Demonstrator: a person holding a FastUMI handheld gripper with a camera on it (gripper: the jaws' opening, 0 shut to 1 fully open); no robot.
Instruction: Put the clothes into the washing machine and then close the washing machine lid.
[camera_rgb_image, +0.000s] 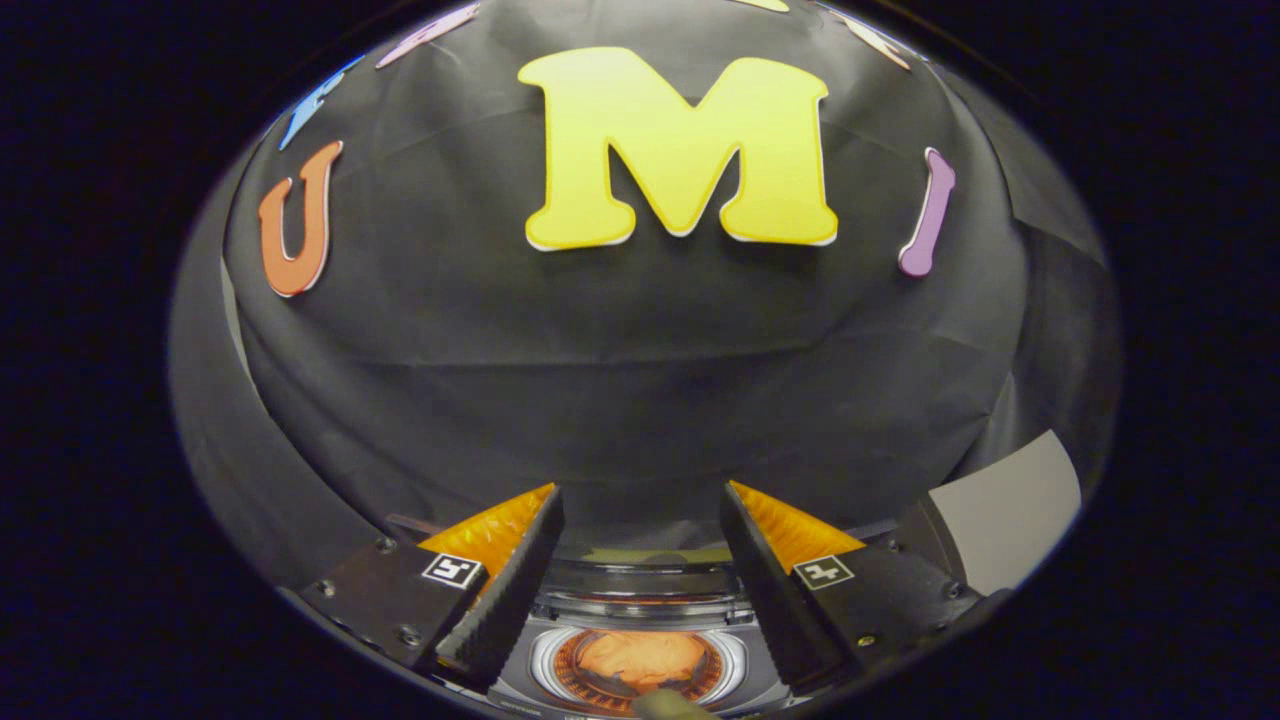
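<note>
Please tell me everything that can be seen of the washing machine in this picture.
The washing machine sits low between the fingers of the gripper, which are spread apart and hold nothing. Its top looks like pale grey plastic with a glossy, curved rim. A round opening faces up, ringed in light grey, and something orange lies inside it, perhaps clothing. A lid cannot be made out clearly. The fingers hide both sides of the machine. Black cloth rises behind it.

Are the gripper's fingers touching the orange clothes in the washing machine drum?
Apart. In the gripper view, the gripper is open, and the orange clothes lie in the washing machine drum between its fingers, which press on nothing.
</note>
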